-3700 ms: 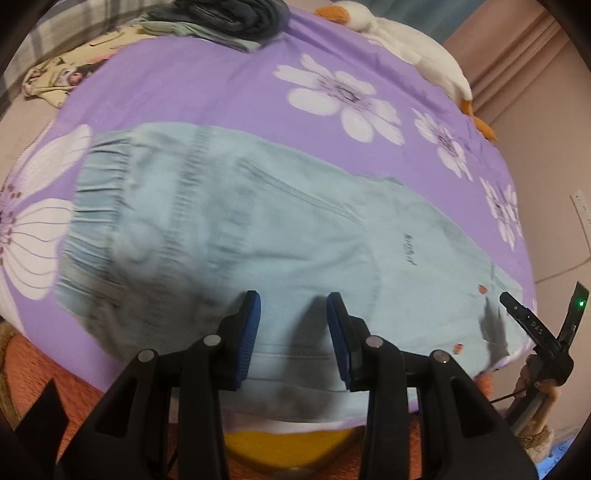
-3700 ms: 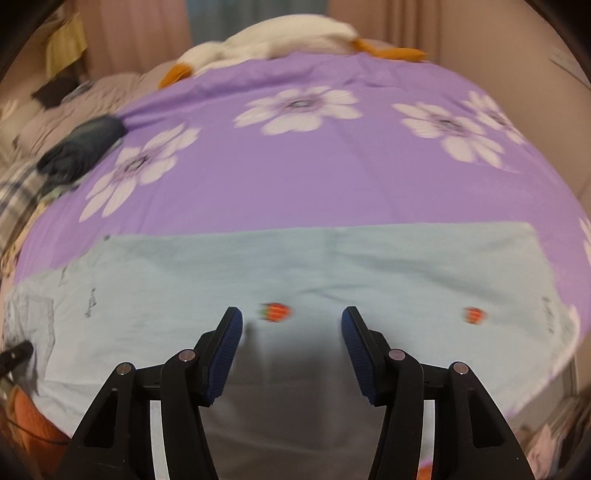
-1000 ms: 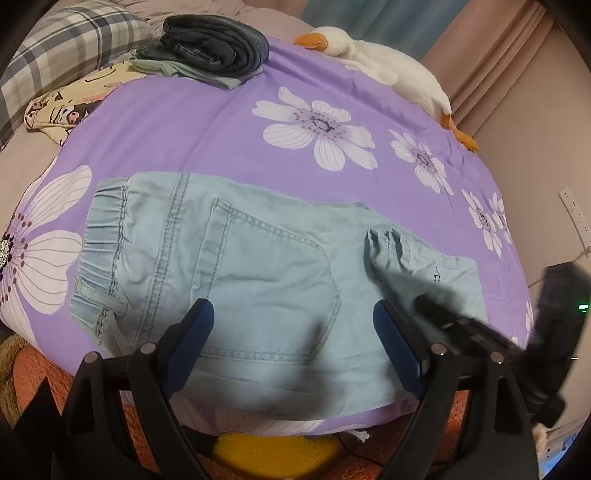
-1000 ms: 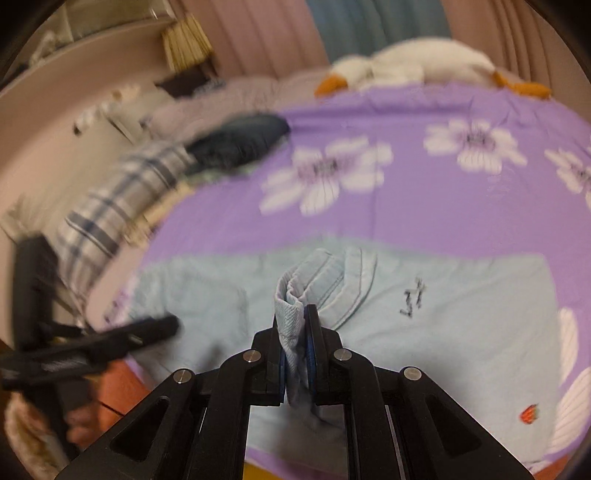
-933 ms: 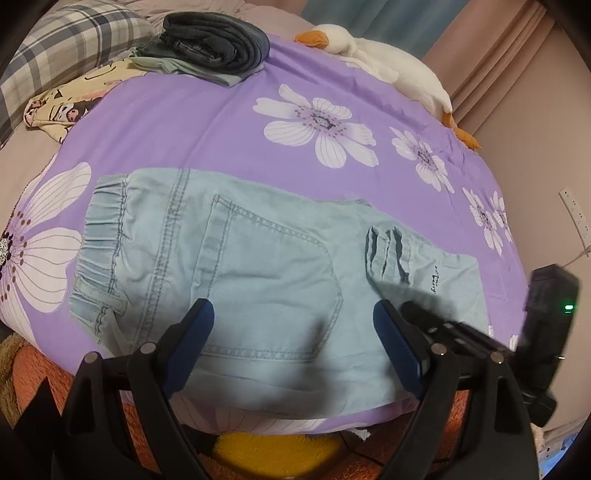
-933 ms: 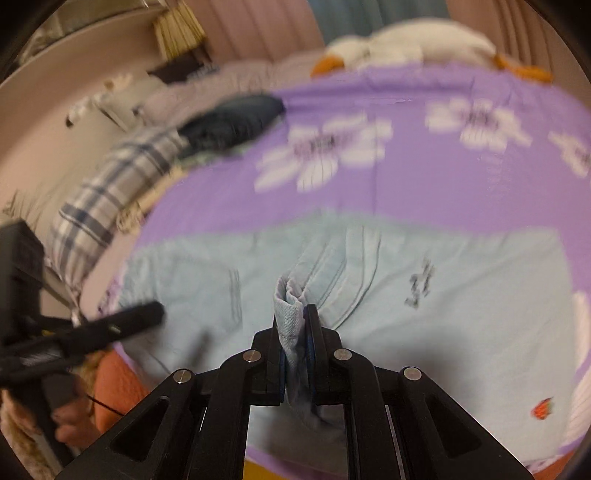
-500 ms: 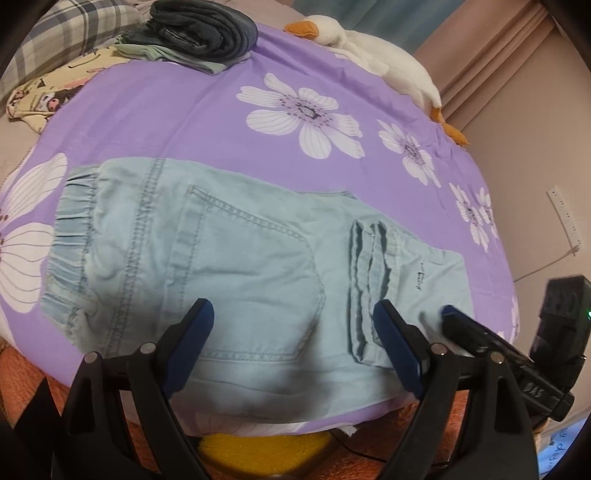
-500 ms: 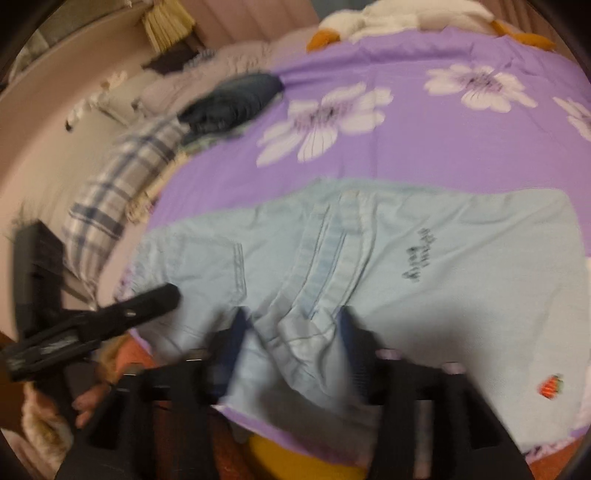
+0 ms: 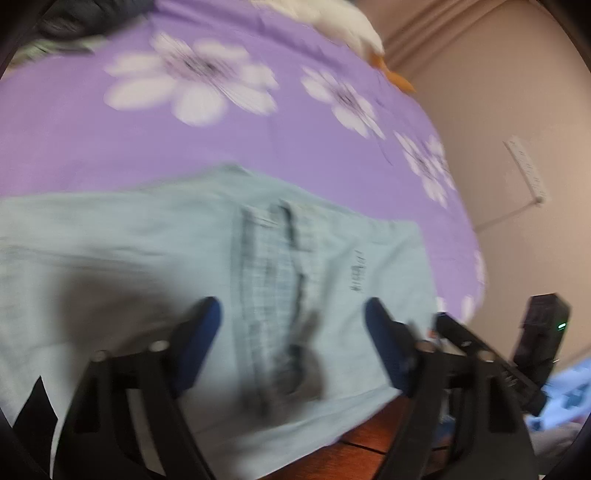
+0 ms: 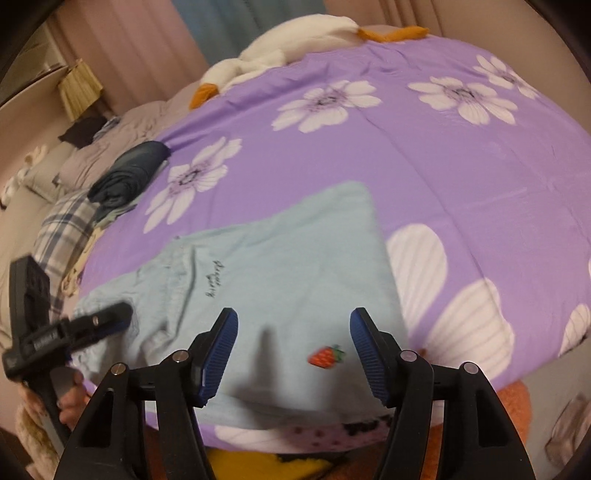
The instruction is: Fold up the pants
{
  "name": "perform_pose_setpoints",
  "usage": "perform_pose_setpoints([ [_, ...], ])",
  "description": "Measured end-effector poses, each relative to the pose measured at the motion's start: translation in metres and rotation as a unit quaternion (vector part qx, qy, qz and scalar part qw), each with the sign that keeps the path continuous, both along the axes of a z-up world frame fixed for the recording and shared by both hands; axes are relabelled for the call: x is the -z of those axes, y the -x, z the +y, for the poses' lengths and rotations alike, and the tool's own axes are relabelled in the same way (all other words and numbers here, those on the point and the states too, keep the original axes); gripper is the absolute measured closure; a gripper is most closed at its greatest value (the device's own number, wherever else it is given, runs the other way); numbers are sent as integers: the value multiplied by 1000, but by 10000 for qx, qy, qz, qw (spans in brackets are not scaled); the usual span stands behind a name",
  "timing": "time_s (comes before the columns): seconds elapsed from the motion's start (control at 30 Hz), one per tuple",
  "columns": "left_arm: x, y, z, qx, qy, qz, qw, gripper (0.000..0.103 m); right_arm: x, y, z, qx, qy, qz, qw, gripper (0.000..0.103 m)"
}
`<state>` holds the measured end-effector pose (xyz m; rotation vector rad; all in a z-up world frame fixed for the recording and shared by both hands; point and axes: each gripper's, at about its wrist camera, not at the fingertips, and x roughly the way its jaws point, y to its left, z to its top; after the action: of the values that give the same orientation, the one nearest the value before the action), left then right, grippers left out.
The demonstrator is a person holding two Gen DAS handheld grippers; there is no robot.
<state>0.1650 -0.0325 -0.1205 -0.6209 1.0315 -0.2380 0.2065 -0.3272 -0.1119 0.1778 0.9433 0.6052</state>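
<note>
The pants (image 9: 207, 266), pale blue denim, lie spread flat on a purple bedspread (image 9: 110, 140) printed with white flowers. In the left wrist view, which is badly blurred, the left gripper (image 9: 291, 328) has its fingers (image 9: 201, 325) spread wide apart with nothing between them, hovering over the denim. Straight ahead of the gap runs a band of doubled cloth with darker seams, seemingly the leg end laid back over the upper part, though the blur leaves that unsure. A small dark script mark sits just ahead of the right finger. Beyond that finger, off the bed edge, the black body of the other gripper shows. A white plush goose (image 9: 343, 26) lies far ahead at the far edge of the bed.

In the right wrist view, the right gripper (image 10: 293, 350) is also wide open and empty, its blue-padded fingers (image 10: 221, 343) above the near edge of the pants (image 10: 280, 273). A red strawberry patch (image 10: 327, 356) lies between the fingers, closer to the right one. The script mark is ahead of the left finger. Left of the fingers the left gripper (image 10: 107, 321) reaches in over the denim. Far ahead and to the left, a pile of dark folded clothes (image 10: 129, 173) rests at the bedspread's edge, and the goose (image 10: 291, 40) lies along the far side.
</note>
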Motion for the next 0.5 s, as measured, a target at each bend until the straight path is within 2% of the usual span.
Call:
perform_pose_setpoints([
  [0.03, 8, -7, -3, 35, 100, 187, 9998, 42, 2, 0, -2, -2, -8, 21, 10000, 38],
  [0.07, 12, -9, -6, -55, -36, 261, 9996, 53, 3, 0, -1, -6, -8, 42, 10000, 38],
  [0.1, 11, -9, -8, -137, -263, 213, 9993, 76, 4, -1, -1, -9, -2, 46, 10000, 38],
  [0.13, 10, -7, -12, -171, -610, 157, 9979, 92, 4, 0, -1, -15, 12, 39, 10000, 38],
  [0.2, 12, -2, -12, -217, -602, 211, 9977, 93, 4, -1, 0, -37, 50, 16, 10000, 38],
  [0.3, 2, 16, -11, -384, -855, 37, 9956, 93, 2, 0, 2, -68, 97, -24, 9999, 38],
  [0.43, 3, 22, -2, -447, -680, 27, 9967, 92, 2, 0, 4, -119, 44, -64, 9999, 38],
  [0.5, 9, 18, -1, -397, -679, 128, 9968, 88, 5, -1, 7, -106, 125, -36, 9999, 38],
])
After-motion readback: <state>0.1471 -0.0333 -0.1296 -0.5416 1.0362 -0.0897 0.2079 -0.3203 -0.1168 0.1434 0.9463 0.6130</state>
